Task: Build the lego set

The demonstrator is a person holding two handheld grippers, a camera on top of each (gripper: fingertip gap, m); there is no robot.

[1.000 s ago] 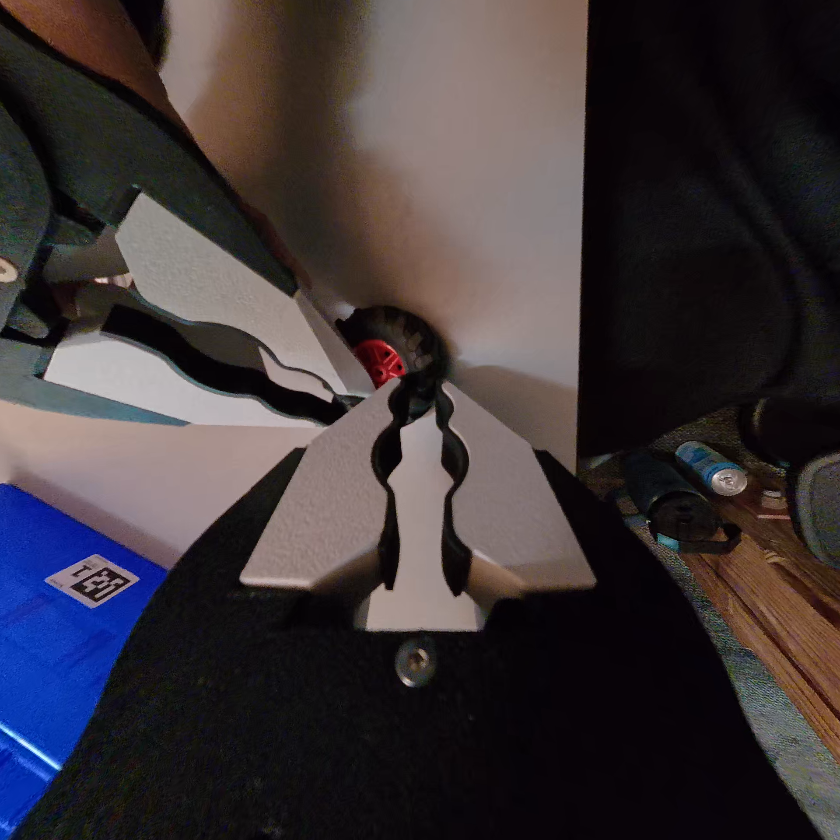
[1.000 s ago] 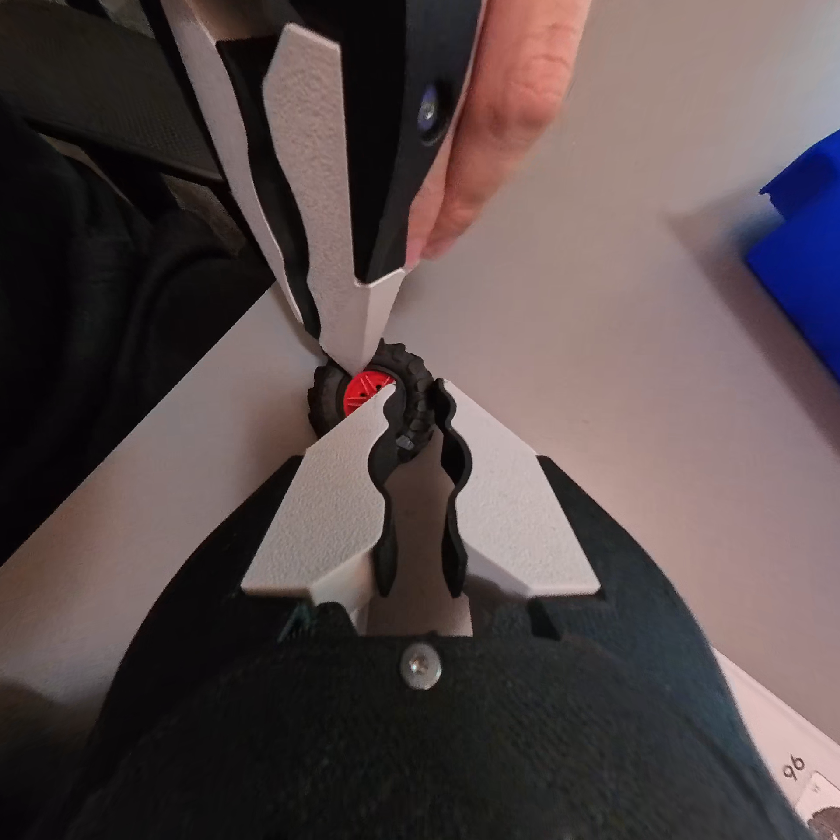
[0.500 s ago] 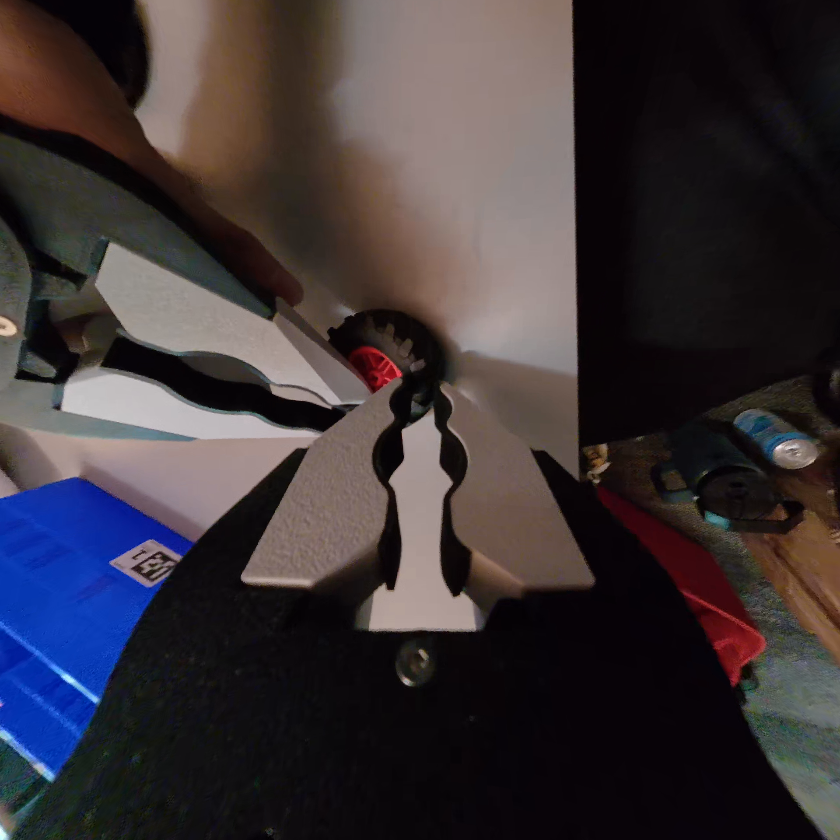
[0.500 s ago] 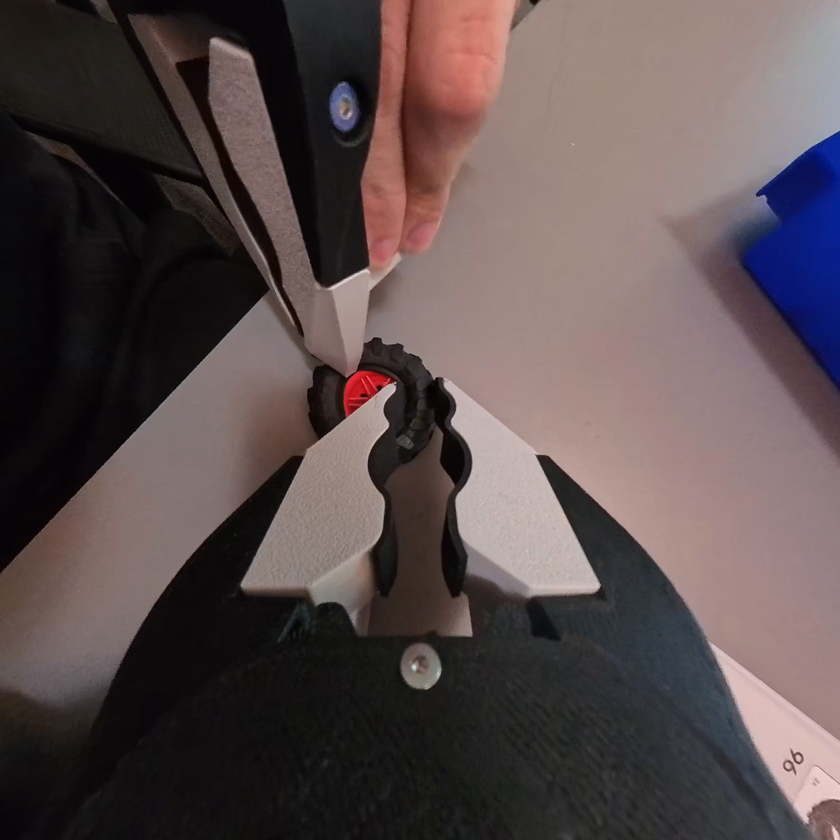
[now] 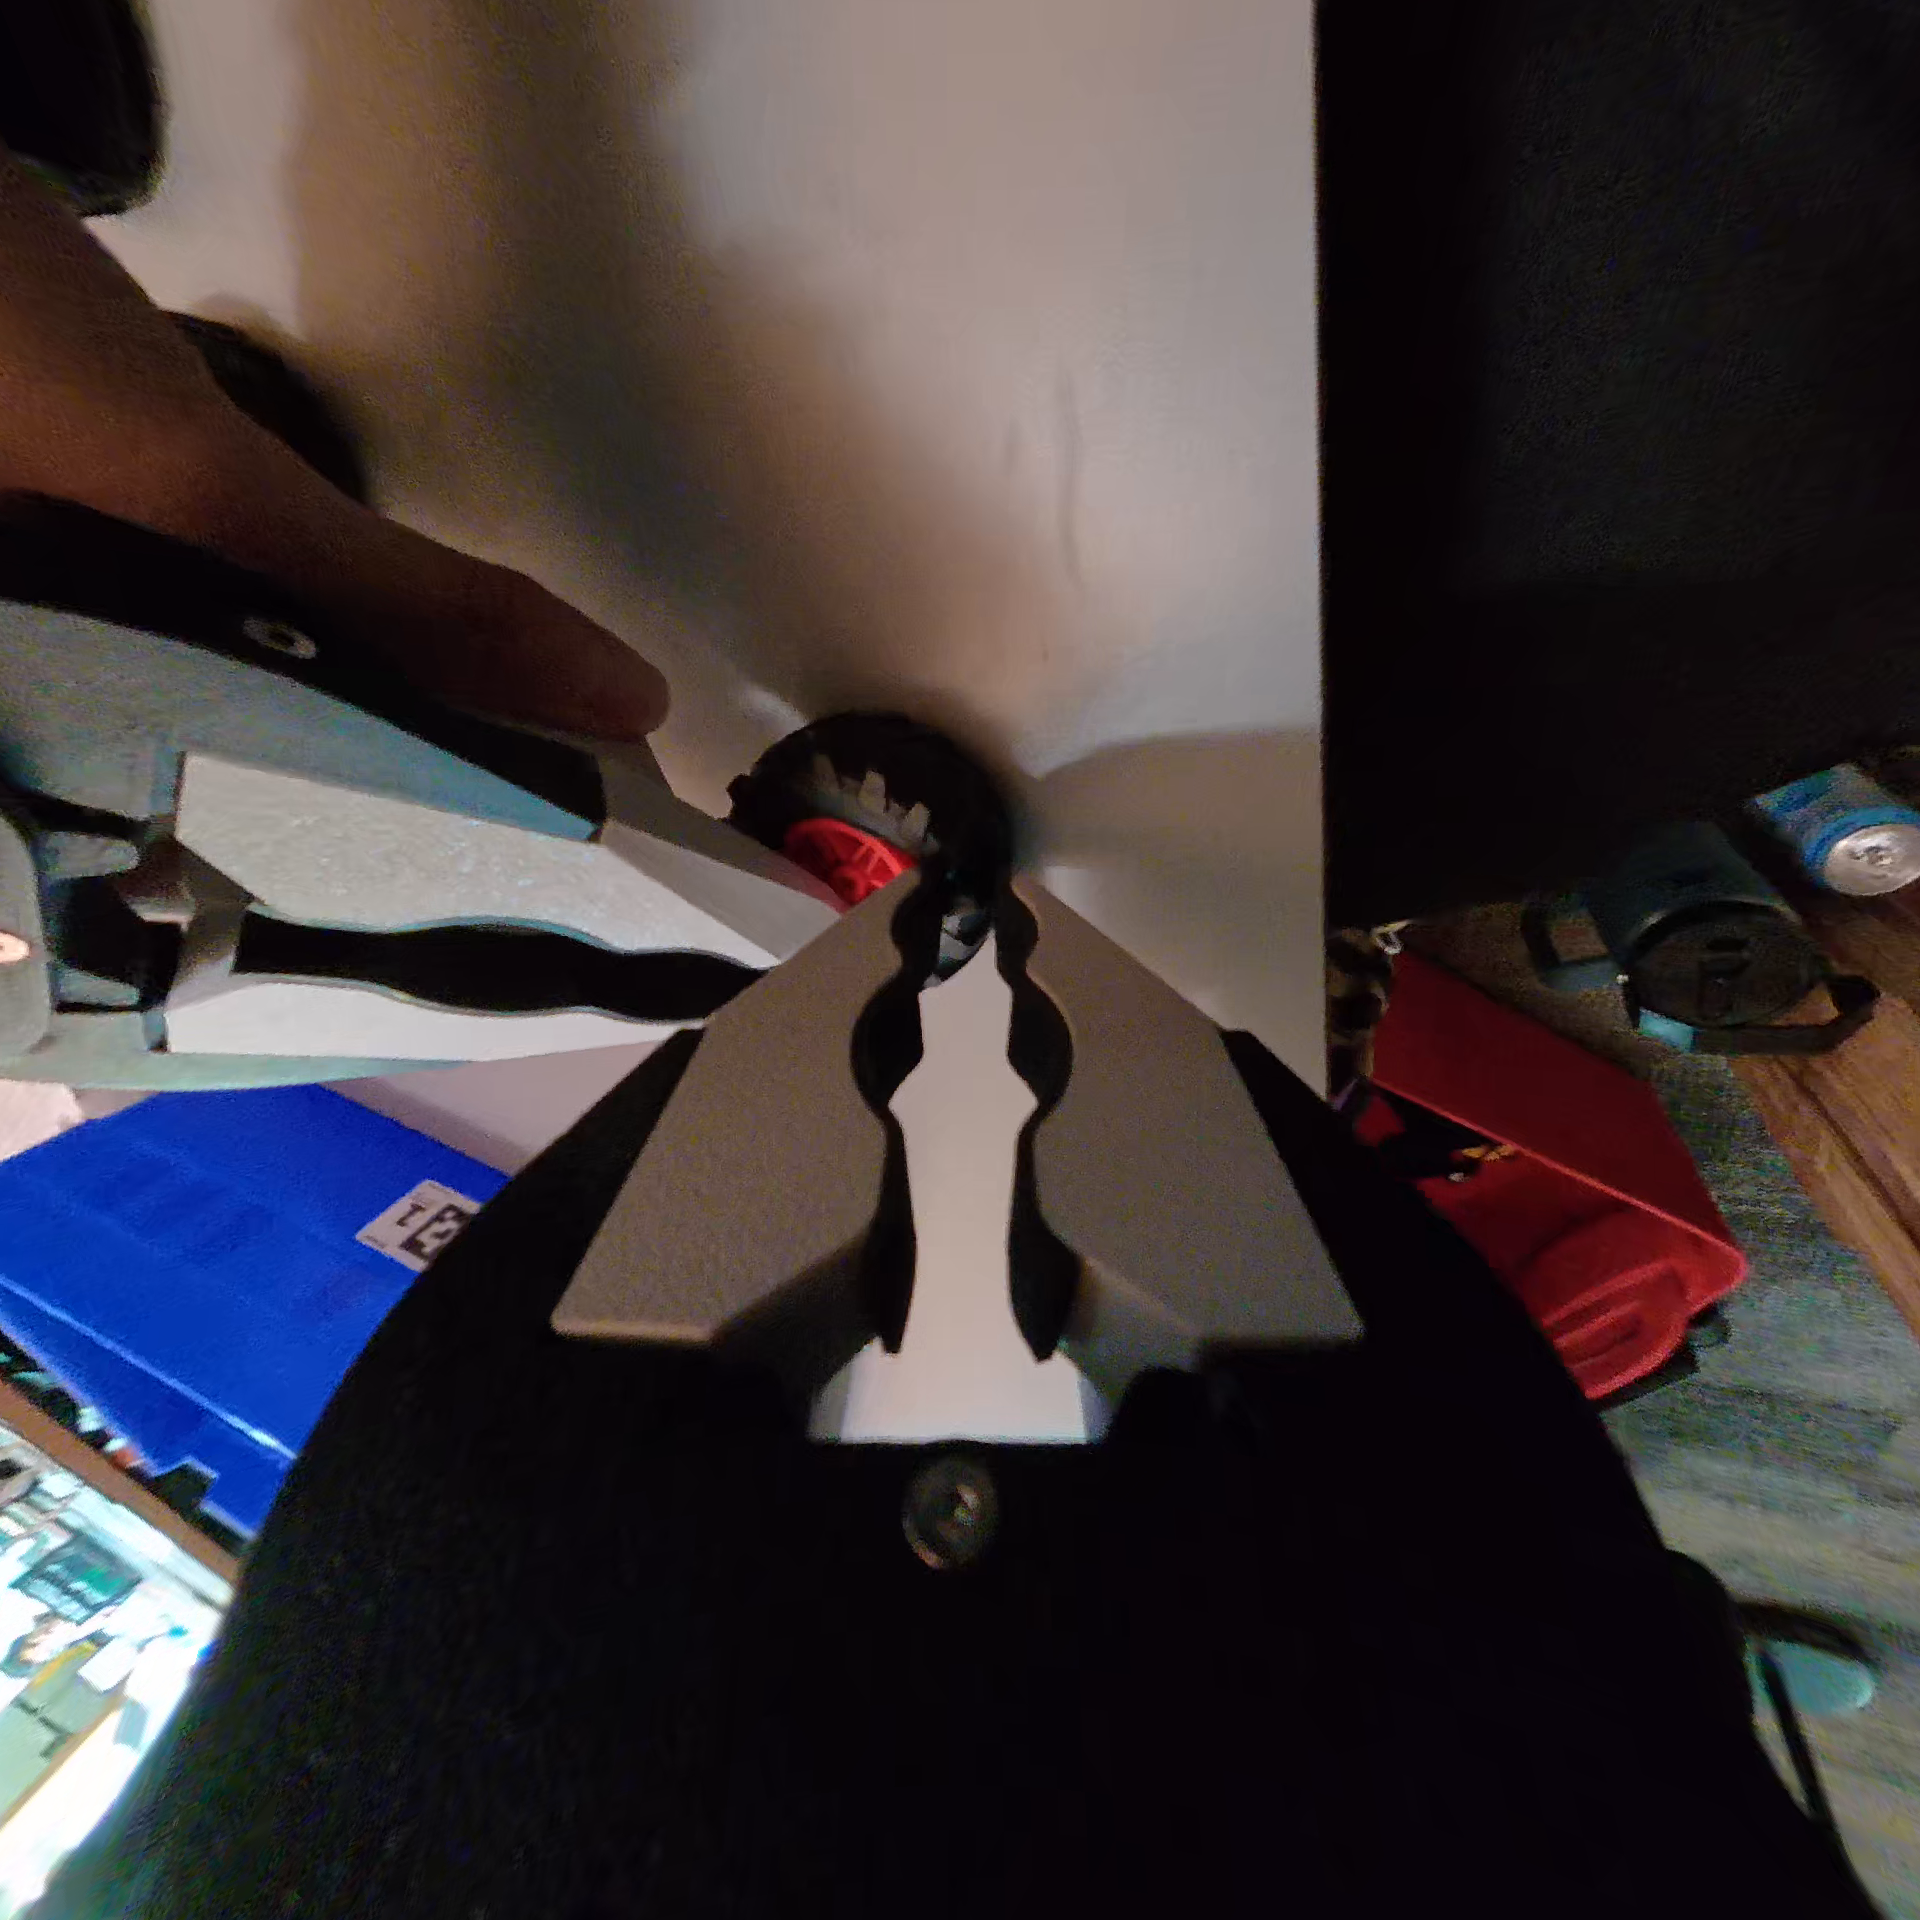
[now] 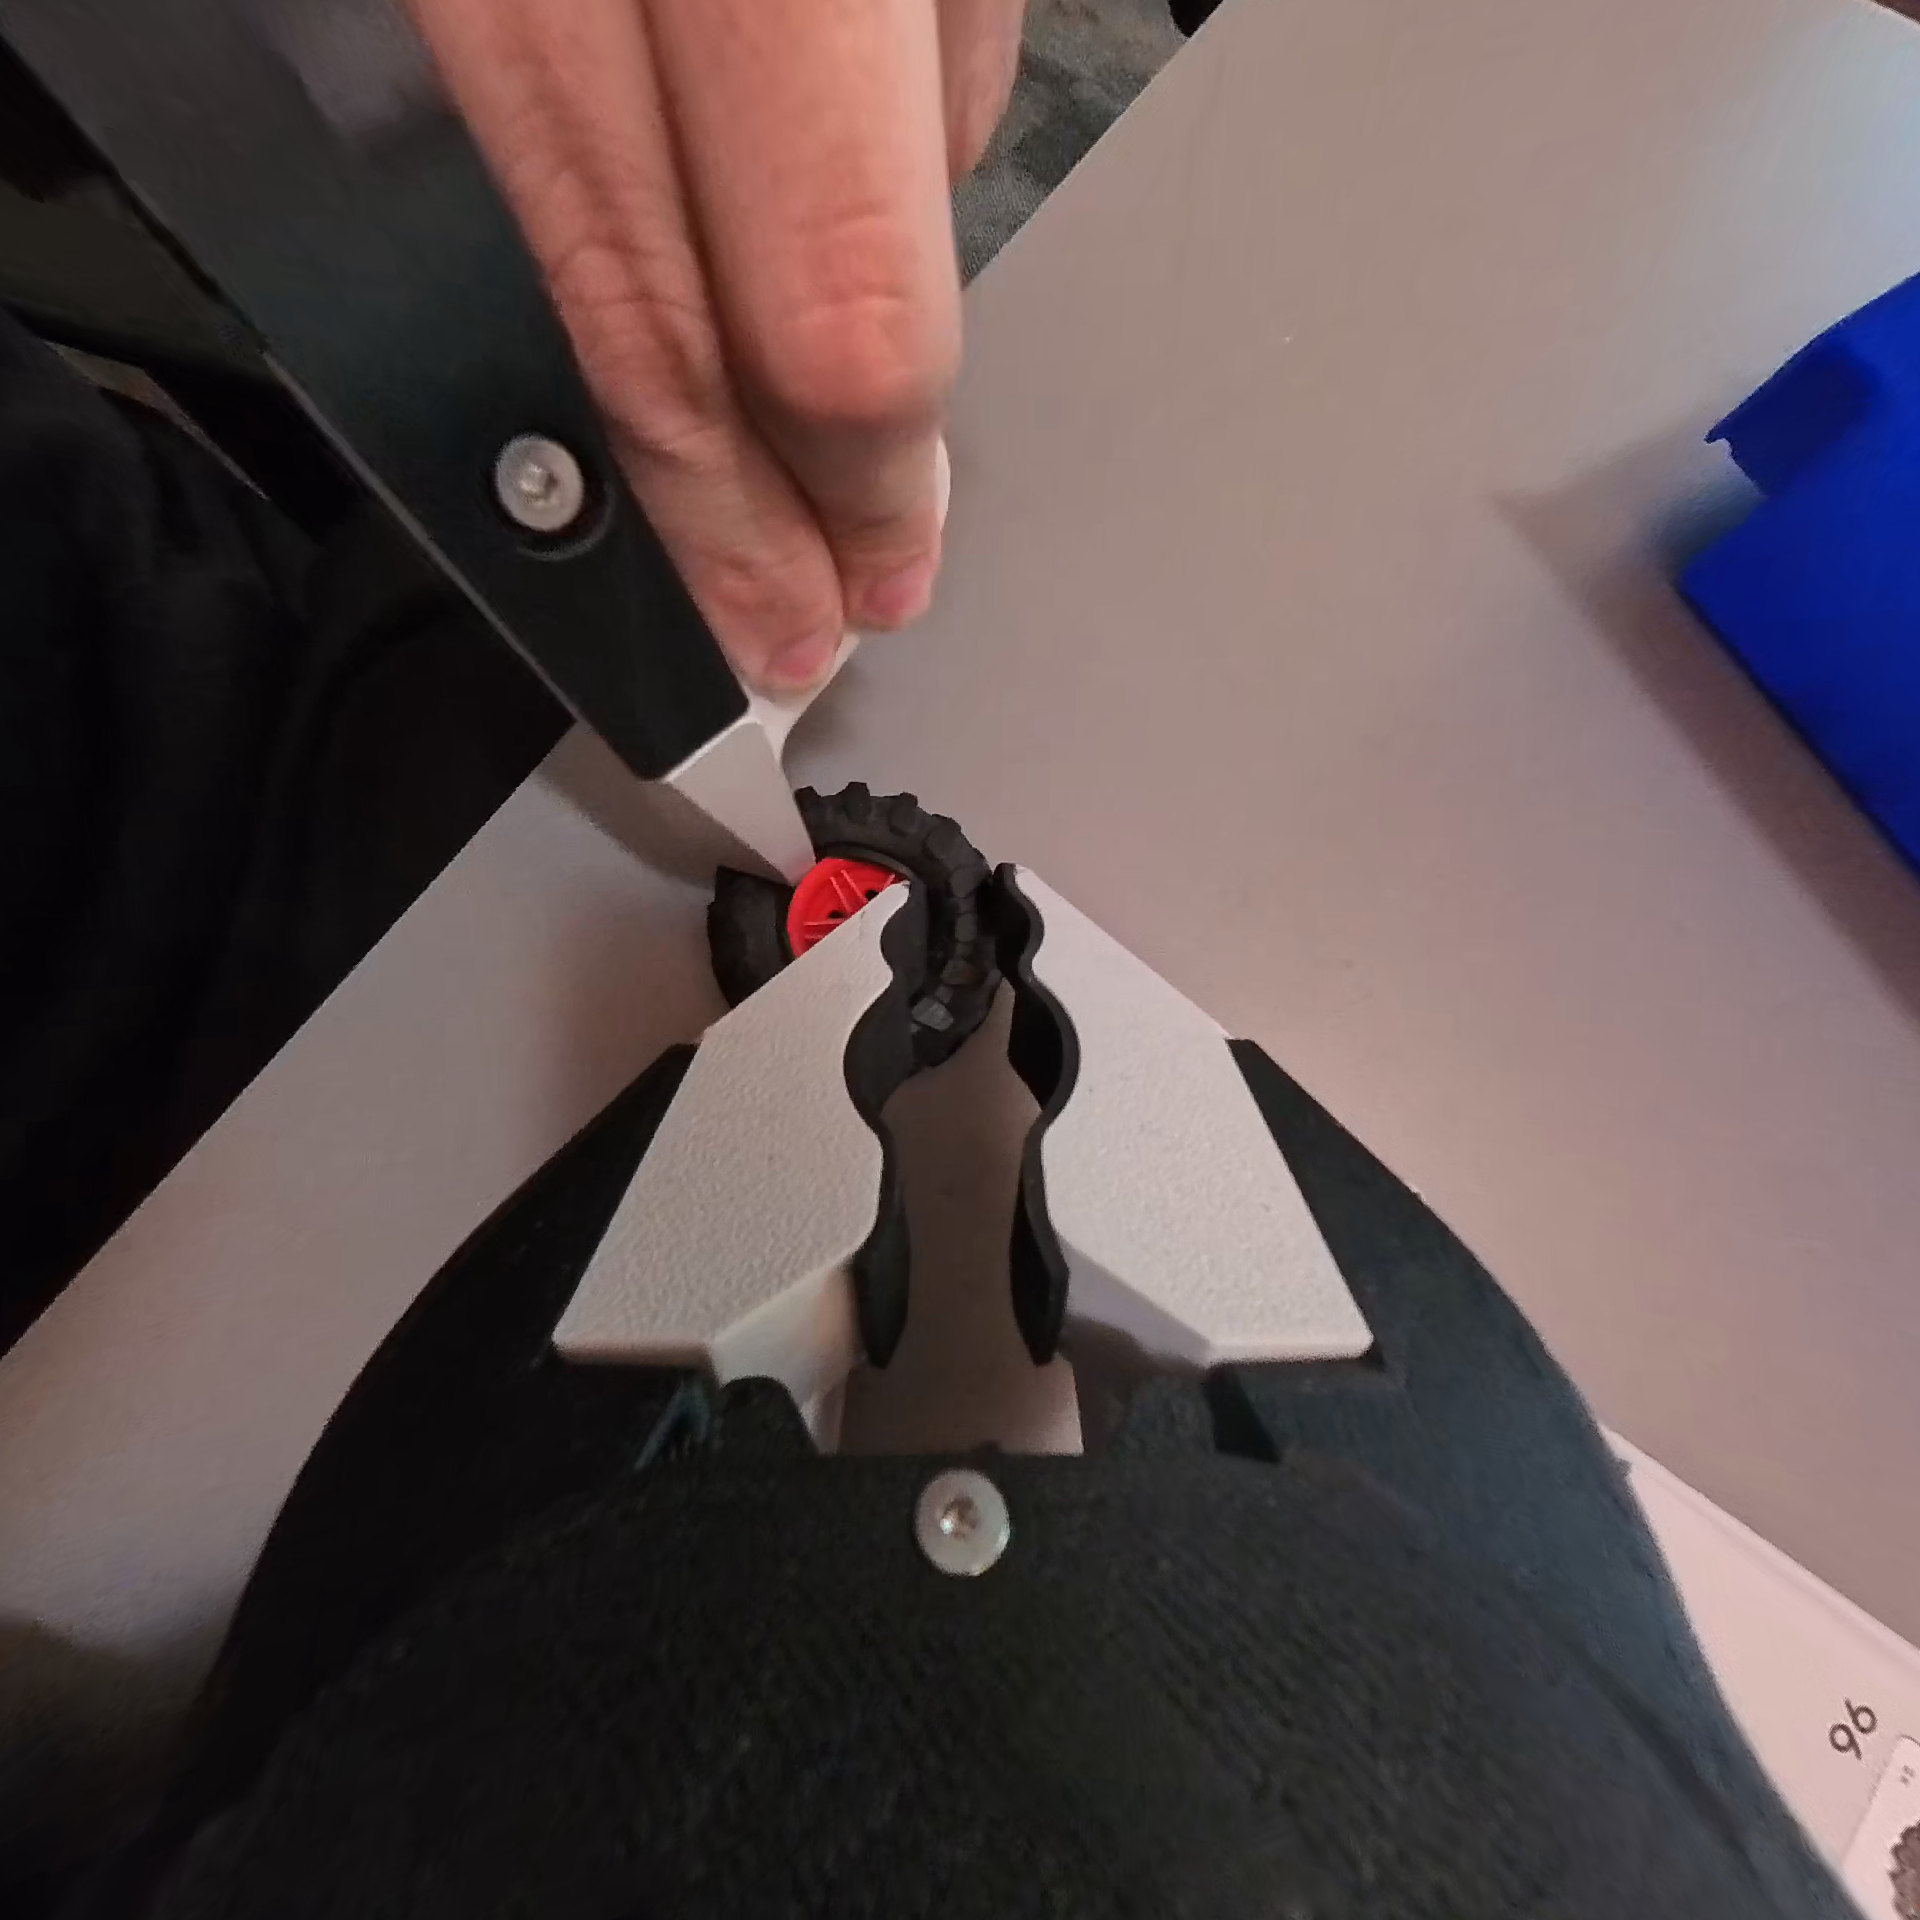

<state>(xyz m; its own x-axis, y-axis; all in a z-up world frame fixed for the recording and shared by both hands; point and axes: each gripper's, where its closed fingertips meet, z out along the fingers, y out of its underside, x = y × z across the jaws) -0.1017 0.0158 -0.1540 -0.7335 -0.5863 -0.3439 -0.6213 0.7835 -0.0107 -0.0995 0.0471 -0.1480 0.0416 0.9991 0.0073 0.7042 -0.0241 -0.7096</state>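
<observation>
Gripping knobbly rubber tyre (image 6: 940,904), red hub (image 6: 831,906)

Both wrist cameras look close along their fingers, sharing the wheel (image 5: 873,821)

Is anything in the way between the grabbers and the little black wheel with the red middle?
No. The right gripper already pinches the wheel's black tyre, and the left gripper touches its red hub from the other side.

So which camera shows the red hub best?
Right wrist view: the hub is well lit, its spokes clear inside the tyre, between both claw tips. Left wrist view shows it dim, edge-on and partly hidden by the claws.
</observation>
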